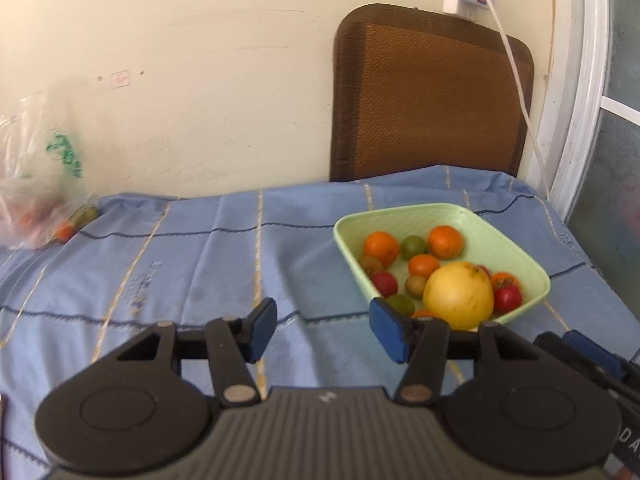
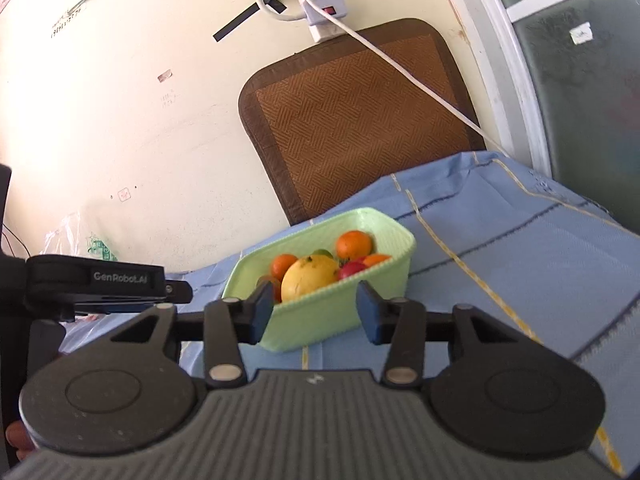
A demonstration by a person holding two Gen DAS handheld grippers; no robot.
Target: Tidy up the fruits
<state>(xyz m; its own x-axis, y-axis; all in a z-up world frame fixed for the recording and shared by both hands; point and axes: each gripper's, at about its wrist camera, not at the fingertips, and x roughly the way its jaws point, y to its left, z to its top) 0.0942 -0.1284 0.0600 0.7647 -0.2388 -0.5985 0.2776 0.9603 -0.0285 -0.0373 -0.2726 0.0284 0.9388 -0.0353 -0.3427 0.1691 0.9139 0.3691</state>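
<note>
While both my grippers, left (image 1: 324, 330) and right (image 2: 312, 312), are hanging apart and empty, fruit is sitting in the green basket (image 1: 516, 254).

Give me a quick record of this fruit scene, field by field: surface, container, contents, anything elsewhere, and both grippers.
surface: blue striped tablecloth
container: light green tray, upright on the cloth
contents: large yellow fruit, small orange, red and green fruits around it
elsewhere: clear plastic bag with a few fruits, far left by the wall
left gripper: open, nothing between its pads
right gripper: open, holding nothing
</note>
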